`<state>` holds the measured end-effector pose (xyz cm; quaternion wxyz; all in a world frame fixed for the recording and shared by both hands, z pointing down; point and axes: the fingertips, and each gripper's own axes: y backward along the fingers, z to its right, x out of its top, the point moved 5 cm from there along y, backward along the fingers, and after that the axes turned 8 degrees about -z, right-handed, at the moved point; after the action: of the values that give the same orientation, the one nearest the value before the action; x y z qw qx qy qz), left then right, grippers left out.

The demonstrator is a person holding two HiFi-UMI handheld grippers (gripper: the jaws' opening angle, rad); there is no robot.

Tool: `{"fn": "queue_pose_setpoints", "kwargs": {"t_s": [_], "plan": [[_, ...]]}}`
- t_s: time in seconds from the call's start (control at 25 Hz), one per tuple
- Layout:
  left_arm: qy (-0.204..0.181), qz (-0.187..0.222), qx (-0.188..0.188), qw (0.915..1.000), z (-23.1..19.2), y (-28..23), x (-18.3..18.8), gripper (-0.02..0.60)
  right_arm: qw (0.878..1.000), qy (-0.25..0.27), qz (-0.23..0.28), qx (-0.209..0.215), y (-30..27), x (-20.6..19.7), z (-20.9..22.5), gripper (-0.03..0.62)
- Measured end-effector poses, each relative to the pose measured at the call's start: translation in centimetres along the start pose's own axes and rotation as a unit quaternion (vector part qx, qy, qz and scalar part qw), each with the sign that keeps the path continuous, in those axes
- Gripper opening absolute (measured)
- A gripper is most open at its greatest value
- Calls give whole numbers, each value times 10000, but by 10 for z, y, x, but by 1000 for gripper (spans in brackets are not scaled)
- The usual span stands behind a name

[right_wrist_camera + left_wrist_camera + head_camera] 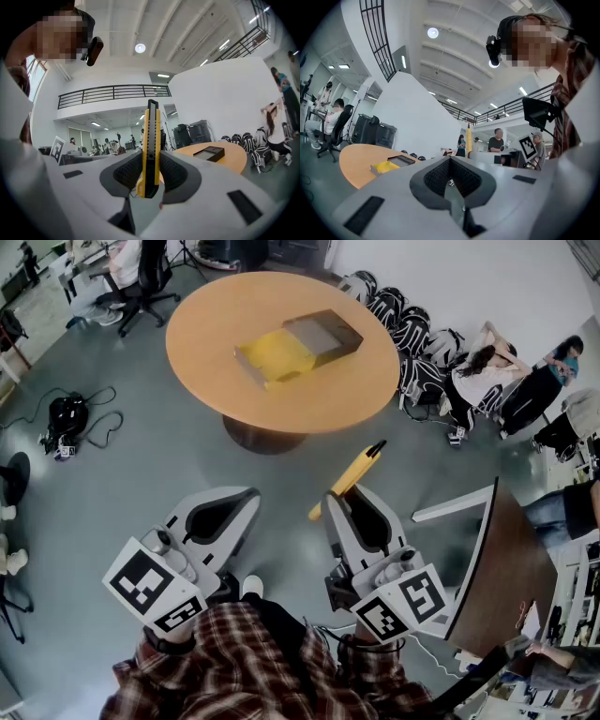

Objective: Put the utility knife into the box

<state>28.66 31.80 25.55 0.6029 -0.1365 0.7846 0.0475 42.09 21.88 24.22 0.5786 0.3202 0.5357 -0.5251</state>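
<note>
right gripper (pixel 150 165) clamped on a slim yellow plastic utility knife with a black slider (pixel 150 140), pads pressing its two flat sides near the rear end, most of the body sticking out past the jaws, black tip foremost. in the head view, held low over the grey floor (pixel 141 474), pointing towards a round wooden table (pixel 216 324) and stopping short of its edge. on the table top, a shallow open box with a yellow inside and a grey-brown flap (pixel 281 351), well apart from the utility knife. left gripper (pixel 450 161) with jaws brought together, nothing between them, just beside the right gripper, also over the floor. seated people (pixel 487 371) and black bags (pixel 403 315) against the white wall (pixel 450 268) beyond the table.
</note>
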Motion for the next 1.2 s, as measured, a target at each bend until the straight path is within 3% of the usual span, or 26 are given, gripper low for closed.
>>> {"fn": "queue_pose_setpoints", "kwargs": {"t_s": [0.32,0.8,1.0,1.2], "plan": [[62,55,-29,10000,-66,8,7,11,9999,-1,-95,51,-72,0,-9,124],[-271,-16,-616,9977,-223,7,64,11,9985,-83,260,-470,-224,36,-20,124],[-60,-136,-671,9976,-272,10,56,11,9973,-237,105,-687,-262,25,-17,124],[206,-249,-693,9971,-299,-22,56,11,9960,-373,-120,-799,-288,32,18,124]]}}
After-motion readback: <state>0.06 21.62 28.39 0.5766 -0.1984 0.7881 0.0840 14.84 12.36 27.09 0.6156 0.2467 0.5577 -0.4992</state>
